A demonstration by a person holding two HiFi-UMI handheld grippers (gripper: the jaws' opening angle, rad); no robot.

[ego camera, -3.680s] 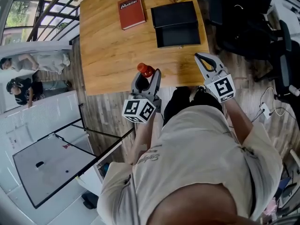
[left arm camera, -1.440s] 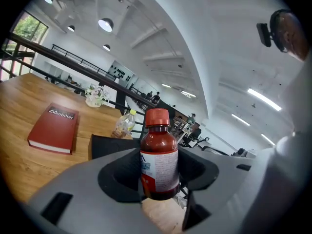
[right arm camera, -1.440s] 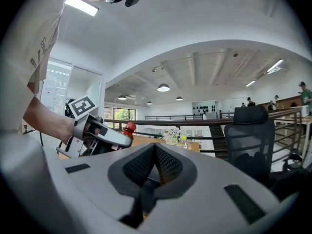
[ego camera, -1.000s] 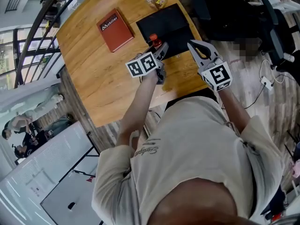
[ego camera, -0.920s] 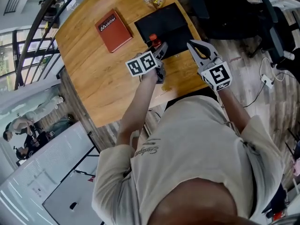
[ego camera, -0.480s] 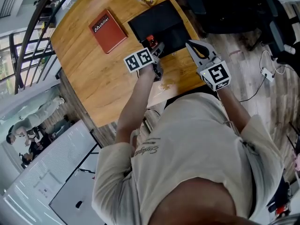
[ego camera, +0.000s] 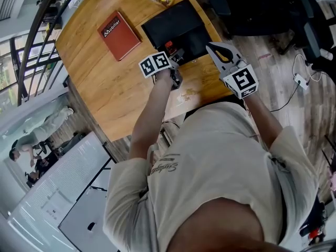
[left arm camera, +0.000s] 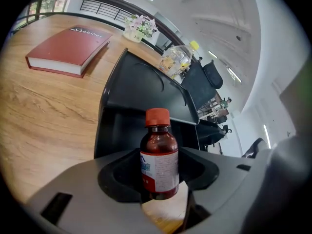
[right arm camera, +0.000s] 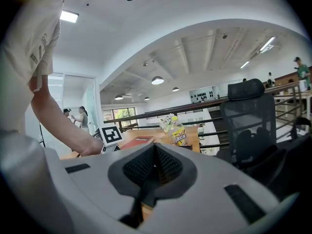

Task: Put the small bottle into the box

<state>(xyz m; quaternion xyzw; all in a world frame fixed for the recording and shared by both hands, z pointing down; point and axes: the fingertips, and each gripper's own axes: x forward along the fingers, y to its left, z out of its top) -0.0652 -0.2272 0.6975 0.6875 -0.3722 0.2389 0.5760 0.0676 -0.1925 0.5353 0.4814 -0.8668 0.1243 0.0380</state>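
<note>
The small brown bottle [left arm camera: 159, 156] with a red cap [ego camera: 168, 45] and a white label stands upright between the jaws of my left gripper [left arm camera: 159, 182], which is shut on it. In the head view my left gripper [ego camera: 175, 55] holds it at the near edge of the open black box [ego camera: 181, 28], whose lid lies back behind the tray [left arm camera: 122, 130]. My right gripper [ego camera: 214, 48] hovers by the box's right corner near the table edge, jaws together and holding nothing; in the right gripper view my right gripper [right arm camera: 155, 150] points level across the table.
A red book [ego camera: 118, 29] lies left of the box on the wooden table [ego camera: 105, 83]. A clear plastic bottle with a yellow cap [left arm camera: 179, 57] lies behind the box, flowers [left arm camera: 139, 26] farther back. Black office chairs [ego camera: 262, 9] stand right of the table.
My left gripper has carried the bottle from the table's front edge up to the black box, creeping forward over the last second. The right gripper has stayed near the box's right corner.
</note>
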